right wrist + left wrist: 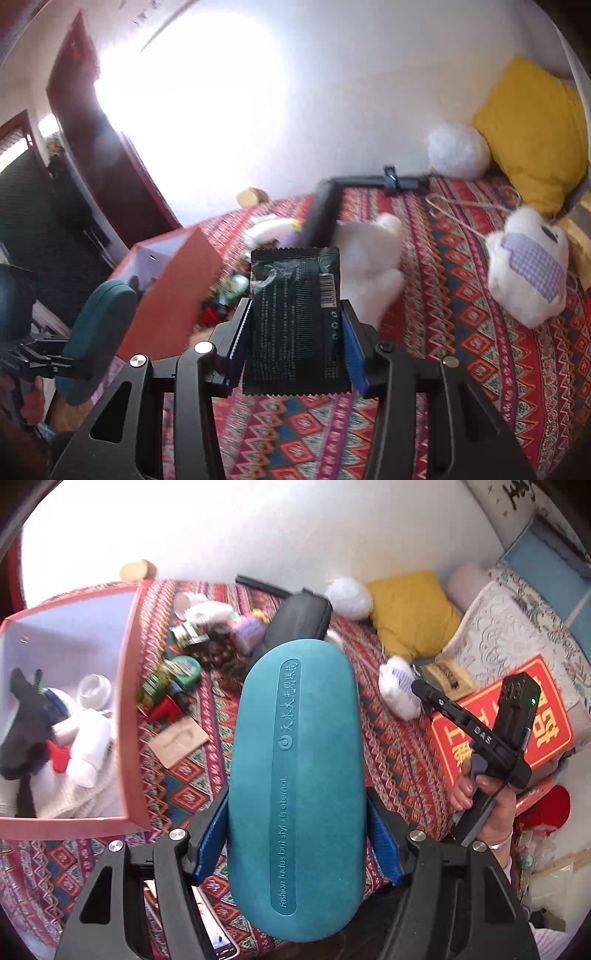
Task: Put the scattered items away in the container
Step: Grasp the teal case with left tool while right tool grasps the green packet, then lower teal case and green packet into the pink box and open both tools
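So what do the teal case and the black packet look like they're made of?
Teal case: likely a hard shell with a matte, suede-like cover; soft sheen, debossed lettering. Black packet: thin glossy plastic or foil film; crinkled top, zigzag-cut edges, printed barcode.

Red box open-topped and part filled, clutter pile crowding its right wall
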`<state>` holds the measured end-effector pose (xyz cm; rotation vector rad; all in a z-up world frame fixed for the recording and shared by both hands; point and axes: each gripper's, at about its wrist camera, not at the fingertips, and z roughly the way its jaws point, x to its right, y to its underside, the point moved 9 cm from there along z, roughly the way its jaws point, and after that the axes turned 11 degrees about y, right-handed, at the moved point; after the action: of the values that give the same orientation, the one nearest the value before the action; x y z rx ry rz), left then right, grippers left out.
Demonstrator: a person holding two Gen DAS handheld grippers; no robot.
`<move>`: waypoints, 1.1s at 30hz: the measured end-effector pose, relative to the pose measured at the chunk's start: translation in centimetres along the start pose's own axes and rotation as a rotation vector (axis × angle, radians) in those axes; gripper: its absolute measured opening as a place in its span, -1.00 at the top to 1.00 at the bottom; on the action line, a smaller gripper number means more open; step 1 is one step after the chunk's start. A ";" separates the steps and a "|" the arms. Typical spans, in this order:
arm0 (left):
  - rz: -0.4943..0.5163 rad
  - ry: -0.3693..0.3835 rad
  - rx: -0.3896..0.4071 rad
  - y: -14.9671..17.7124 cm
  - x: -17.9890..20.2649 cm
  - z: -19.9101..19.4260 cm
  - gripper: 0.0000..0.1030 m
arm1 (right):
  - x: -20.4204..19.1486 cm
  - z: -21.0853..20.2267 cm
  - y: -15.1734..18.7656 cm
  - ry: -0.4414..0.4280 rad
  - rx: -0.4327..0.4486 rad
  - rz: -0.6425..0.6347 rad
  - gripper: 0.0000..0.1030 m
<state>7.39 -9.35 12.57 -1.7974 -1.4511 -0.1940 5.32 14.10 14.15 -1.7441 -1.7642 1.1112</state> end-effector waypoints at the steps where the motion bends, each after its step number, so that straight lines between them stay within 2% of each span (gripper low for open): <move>1: -0.006 0.001 0.019 -0.2 -0.2 -0.7 -0.29 | -0.9 -0.3 -0.4 -0.007 0.014 -0.007 0.16; 6: -0.041 -0.011 0.138 -1.6 -2.5 -5.2 -0.30 | -7.0 -1.5 -2.0 -0.055 0.072 -0.051 0.16; 9: -0.050 -0.092 0.240 -2.8 -4.7 -8.3 -0.30 | -11.3 -1.3 -2.5 -0.082 0.093 -0.096 0.16; 14: -0.067 -0.140 0.336 -4.7 -7.9 -11.3 -0.30 | -19.0 0.2 -3.0 -0.141 0.109 -0.177 0.16; 17: -0.053 -0.238 0.388 -5.7 -10.4 -12.9 -0.30 | -23.0 2.2 -2.7 -0.174 0.089 -0.217 0.16; 21: -0.053 -0.355 0.414 -5.8 -13.9 -14.1 -0.30 | -27.6 5.8 -1.9 -0.190 0.047 -0.272 0.16; 24: -0.099 -0.439 0.426 -5.7 -17.4 -14.4 -0.30 | -30.1 8.9 -1.2 -0.196 0.011 -0.295 0.16; 26: -0.131 -0.445 0.416 -5.8 -19.1 -14.2 -0.30 | -31.3 10.9 -0.7 -0.200 -0.012 -0.300 0.16; 33: -0.130 -0.493 0.363 -5.9 -22.5 -11.9 -0.30 | -33.1 15.8 0.7 -0.151 -0.051 -0.335 0.15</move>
<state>-1.04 -33.96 10.61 -1.5088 -1.8064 0.4532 -2.23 -21.70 12.06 -1.3526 -2.0972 1.0818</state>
